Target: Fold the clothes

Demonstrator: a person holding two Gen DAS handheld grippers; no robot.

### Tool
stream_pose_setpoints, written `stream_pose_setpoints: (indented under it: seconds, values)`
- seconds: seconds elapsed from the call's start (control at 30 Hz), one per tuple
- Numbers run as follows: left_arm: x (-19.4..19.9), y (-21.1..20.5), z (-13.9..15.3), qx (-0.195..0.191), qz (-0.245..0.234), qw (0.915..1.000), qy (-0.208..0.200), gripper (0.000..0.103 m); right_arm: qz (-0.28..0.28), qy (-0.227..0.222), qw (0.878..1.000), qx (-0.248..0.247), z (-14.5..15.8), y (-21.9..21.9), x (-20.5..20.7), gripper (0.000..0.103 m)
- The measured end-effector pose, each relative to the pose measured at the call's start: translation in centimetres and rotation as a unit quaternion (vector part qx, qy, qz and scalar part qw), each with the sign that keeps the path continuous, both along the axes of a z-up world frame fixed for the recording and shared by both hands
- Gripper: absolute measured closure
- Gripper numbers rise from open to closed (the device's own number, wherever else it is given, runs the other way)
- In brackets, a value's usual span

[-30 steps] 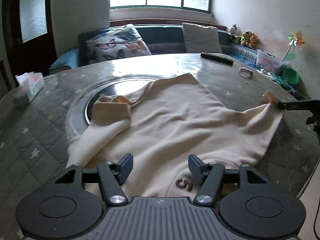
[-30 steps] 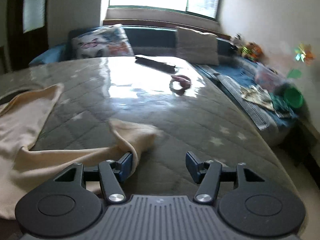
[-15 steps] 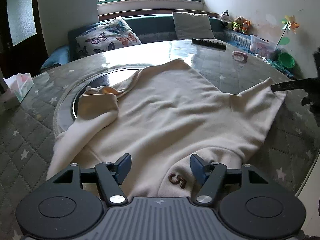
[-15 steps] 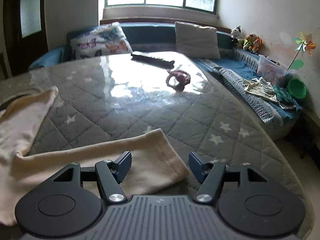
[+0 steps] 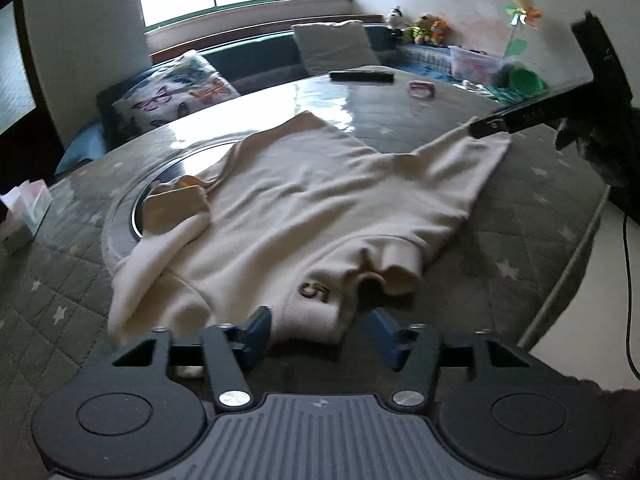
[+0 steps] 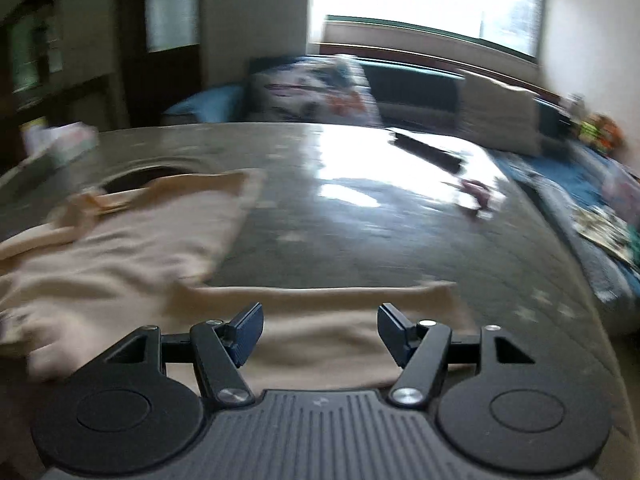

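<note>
A cream sweatshirt (image 5: 304, 208) with a brown "5" lies spread on the round quilted table (image 5: 532, 200). Its left sleeve is folded back with the cuff (image 5: 172, 204) over the dark centre disc. My left gripper (image 5: 318, 334) is open, jaws either side of the near neck edge. My right gripper (image 6: 320, 332) is open above the right sleeve (image 6: 332, 320), which lies flat; that view is blurred. In the left wrist view the right gripper's finger (image 5: 516, 118) shows over the sleeve's cuff end.
A tissue box (image 5: 26, 216) stands at the table's left edge. A black remote (image 5: 362, 76) and a pink item (image 5: 422, 90) lie at the far side. A sofa with cushions (image 5: 172, 96) runs behind. The table's edge (image 5: 568, 264) drops away on the right.
The right sleeve was let go and now lies flat; my right gripper has swung left over it. My left gripper has drawn back toward the neck edge, which has bunched up.
</note>
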State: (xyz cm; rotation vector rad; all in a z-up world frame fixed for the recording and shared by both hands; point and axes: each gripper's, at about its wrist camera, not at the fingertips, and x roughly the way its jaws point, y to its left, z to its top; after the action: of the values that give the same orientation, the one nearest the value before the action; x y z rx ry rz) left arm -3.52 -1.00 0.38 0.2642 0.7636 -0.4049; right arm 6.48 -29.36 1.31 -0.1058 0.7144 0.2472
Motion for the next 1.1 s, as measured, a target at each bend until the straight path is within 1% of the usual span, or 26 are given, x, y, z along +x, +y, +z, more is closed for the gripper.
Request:
stream_pose_setpoints:
  seconds: [0.03,0.07,0.1,0.17,0.2,0.23,0.27,0.3,0.37,0.4,0.53,0.6,0.7,0.77,0.83,0.93,1.0,1.1]
  values:
    - [0.0,-0.1,-0.1,-0.001,-0.002,1.0,0.002,0.059,0.019,0.001,1.0,0.003,0.3,0.7,-0.5,0.039]
    - [-0.1,-0.1,-0.2,-0.001,-0.002,1.0,0.003,0.065,0.037,0.002,0.999,0.005,0.5,1.4,-0.9,0.04]
    - [-0.1,-0.1,-0.4,0.001,-0.001,1.0,0.003,0.066,0.061,0.002,0.998,0.004,0.6,2.3,-1.5,0.041]
    - [-0.1,-0.1,-0.6,0.004,0.002,1.0,0.003,0.076,0.108,0.003,0.994,0.003,1.0,4.3,-2.6,0.041]
    - [-0.1,-0.1,-0.8,0.003,0.003,1.0,0.003,0.078,0.131,0.007,0.991,0.002,1.0,5.4,-3.1,0.042]
    - [-0.1,0.0,-0.8,0.003,0.004,1.0,0.004,0.082,0.156,0.013,0.988,0.0,1.0,6.8,-3.7,0.048]
    - [-0.1,0.0,-0.9,0.002,0.005,1.0,0.004,0.089,0.176,0.018,0.984,-0.001,0.9,7.7,-4.1,0.049]
    - [-0.1,0.1,-0.9,0.0,0.006,1.0,0.003,0.091,0.197,0.022,0.98,-0.002,0.7,8.7,-4.5,0.05]
    - [0.0,0.3,-1.0,-0.002,0.008,1.0,0.002,0.097,0.229,0.031,0.973,-0.008,0.2,10.3,-5.3,0.054]
    - [0.0,0.4,-0.9,-0.004,0.008,1.0,0.0,0.097,0.242,0.036,0.97,-0.011,-0.1,11.0,-5.6,0.055]
    - [-0.1,0.7,-0.3,-0.009,0.005,0.9999,-0.01,0.099,0.274,0.047,0.96,-0.023,-1.3,13.3,-6.3,0.064]
    - [-0.2,0.8,0.0,-0.011,0.004,0.9998,-0.013,0.099,0.278,0.047,0.959,-0.029,-1.8,14.0,-6.2,0.066]
    - [-0.2,1.1,0.3,-0.017,0.001,0.9997,-0.015,0.099,0.28,0.04,0.958,-0.043,-2.5,14.8,-6.2,0.072]
    - [-0.2,1.2,0.4,-0.018,-0.001,0.9997,-0.016,0.1,0.275,0.034,0.959,-0.052,-2.7,15.0,-6.2,0.084]
    - [-0.3,1.3,0.7,-0.021,-0.004,0.9996,-0.018,0.101,0.275,0.032,0.96,-0.048,-2.3,14.7,-6.2,0.094]
    - [-0.7,1.5,1.2,-0.031,-0.02,0.9992,-0.017,0.102,0.276,0.031,0.96,-0.039,-1.4,13.9,-6.5,0.095]
    - [-1.0,1.5,1.3,-0.03,-0.033,0.9989,-0.015,0.102,0.28,0.03,0.959,-0.032,-0.5,13.2,-6.8,0.095]
    - [-1.0,1.4,0.7,-0.027,-0.047,0.9985,-0.003,0.102,0.29,0.038,0.955,-0.042,-0.5,12.9,-7.2,0.095]
